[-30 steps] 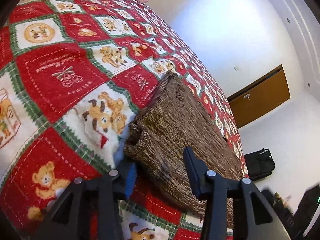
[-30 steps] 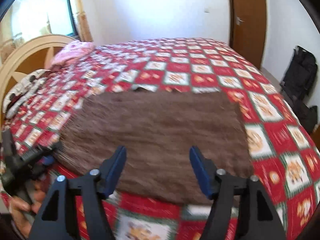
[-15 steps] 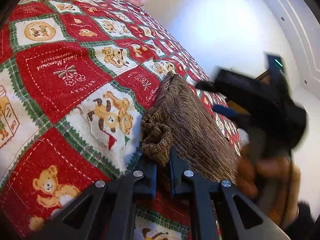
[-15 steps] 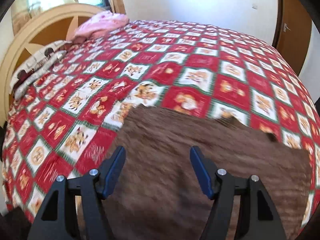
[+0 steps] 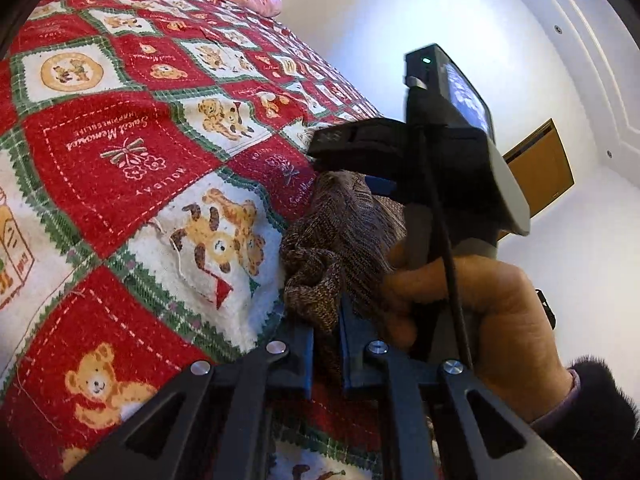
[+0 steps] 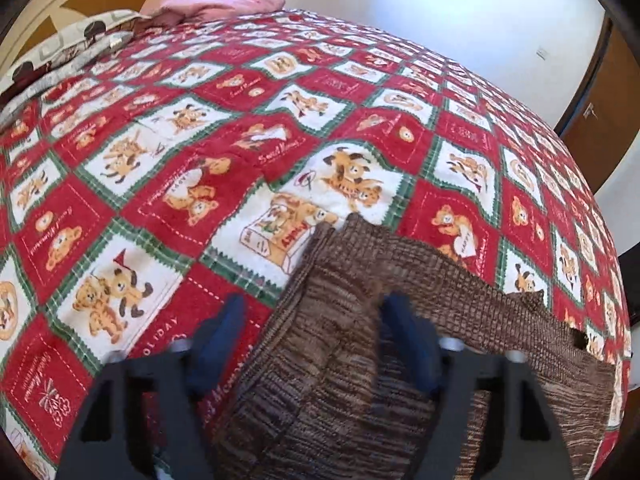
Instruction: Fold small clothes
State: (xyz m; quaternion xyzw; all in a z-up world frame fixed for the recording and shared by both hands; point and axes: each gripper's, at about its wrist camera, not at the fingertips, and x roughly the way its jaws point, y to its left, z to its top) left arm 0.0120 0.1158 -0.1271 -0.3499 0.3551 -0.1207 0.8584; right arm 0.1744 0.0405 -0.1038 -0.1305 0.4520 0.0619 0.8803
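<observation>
Swung in close beside the left hand-held gripper (image 5: 326, 344) since a second ago: the right hand-held gripper (image 6: 310, 344), fingers spread over the brown knit garment (image 6: 400, 360). Left one pinching the bunched near corner of that knit, lying on the bed's red teddy-bear quilt (image 5: 120, 168). Likely mid-grasp for a fold; next, closing the right on the edge, then lifting both together. Only the left view shows the person's right hand (image 5: 480, 312); only the right view, the garment's spread.

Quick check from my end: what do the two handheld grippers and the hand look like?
Both grippers are black frames with silver screws and blue-padded fingers. The right gripper carries a black camera with a green light and a black cable. The bare hand wears a dark fuzzy sleeve over a lilac cuff.
</observation>
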